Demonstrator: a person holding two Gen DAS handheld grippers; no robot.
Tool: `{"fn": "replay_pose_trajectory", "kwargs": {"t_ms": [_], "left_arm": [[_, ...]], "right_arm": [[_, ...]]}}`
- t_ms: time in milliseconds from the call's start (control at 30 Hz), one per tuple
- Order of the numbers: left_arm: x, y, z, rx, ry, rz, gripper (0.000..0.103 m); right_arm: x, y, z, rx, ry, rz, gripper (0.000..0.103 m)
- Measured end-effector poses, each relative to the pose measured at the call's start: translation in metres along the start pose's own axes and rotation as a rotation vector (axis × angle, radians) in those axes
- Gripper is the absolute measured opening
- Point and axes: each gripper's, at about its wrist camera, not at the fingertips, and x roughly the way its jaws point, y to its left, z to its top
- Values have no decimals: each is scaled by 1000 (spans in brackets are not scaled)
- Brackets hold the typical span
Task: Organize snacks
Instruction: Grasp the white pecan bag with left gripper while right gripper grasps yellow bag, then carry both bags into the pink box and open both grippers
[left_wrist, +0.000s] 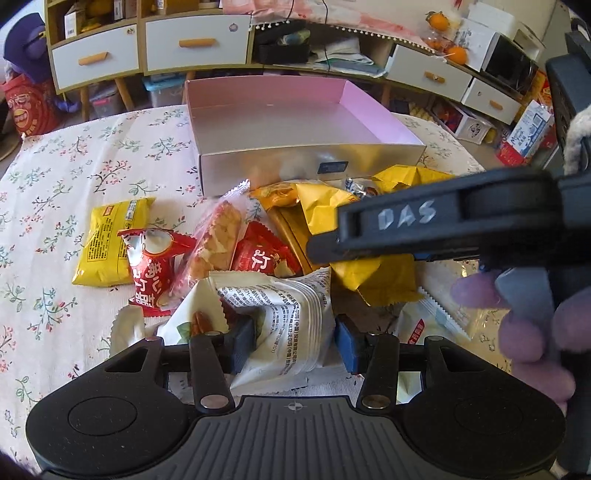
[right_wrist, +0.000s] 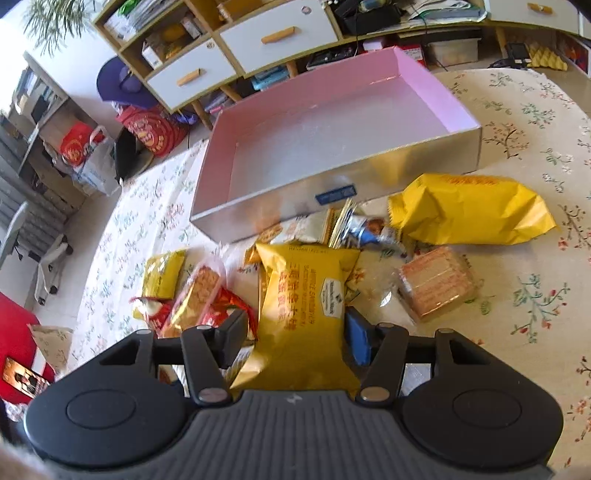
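Observation:
My left gripper (left_wrist: 295, 345) is shut on a white printed snack packet (left_wrist: 284, 325), its pads pressing both sides of it at the near edge of the pile. My right gripper (right_wrist: 295, 339) is shut on a yellow biscuit packet (right_wrist: 306, 295). In the left wrist view one of its black fingers (left_wrist: 388, 229) crosses over the yellow wrappers, with a hand in a purple glove (left_wrist: 517, 332) behind it. A shallow silver box with a pink lining (left_wrist: 295, 162) (right_wrist: 332, 177) stands past the pile with nothing in it. Loose snacks lie between the box and both grippers.
On the floral tablecloth (left_wrist: 55, 177) lie a small yellow packet (left_wrist: 110, 243), red packets (left_wrist: 155, 266), a clear biscuit pack (left_wrist: 218, 240), a big yellow bag (right_wrist: 469, 210) and a wafer pack (right_wrist: 436, 284). A drawer cabinet (left_wrist: 166, 44) stands beyond the table's far edge.

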Motion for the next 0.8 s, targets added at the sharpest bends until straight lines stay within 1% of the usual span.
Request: {"fn": "replay_pose_trajectory", "kwargs": {"t_ms": [200, 267, 367, 467, 600, 800], "left_arm": [[0, -3, -3, 12, -10, 18, 45], [1, -6, -3, 14, -13, 22, 45], [0, -6, -3, 0, -15, 22, 44], [-3, -2, -2, -24, -18, 15, 41], [-8, 3, -1, -43, -27, 8, 39], [-18, 8, 1, -61, -50, -9, 38]], "right_arm": [[-1, 9, -4, -81, -14, -46, 53], [-1, 10, -5, -99, -23, -69, 46], [-3, 11, -7, -106, -30, -90, 40], [-6, 10, -7, -93, -37, -86, 36], [-9, 14, -5, -84, -38, -66, 35], [-21, 17, -3, -87, -72, -55, 35]]}}
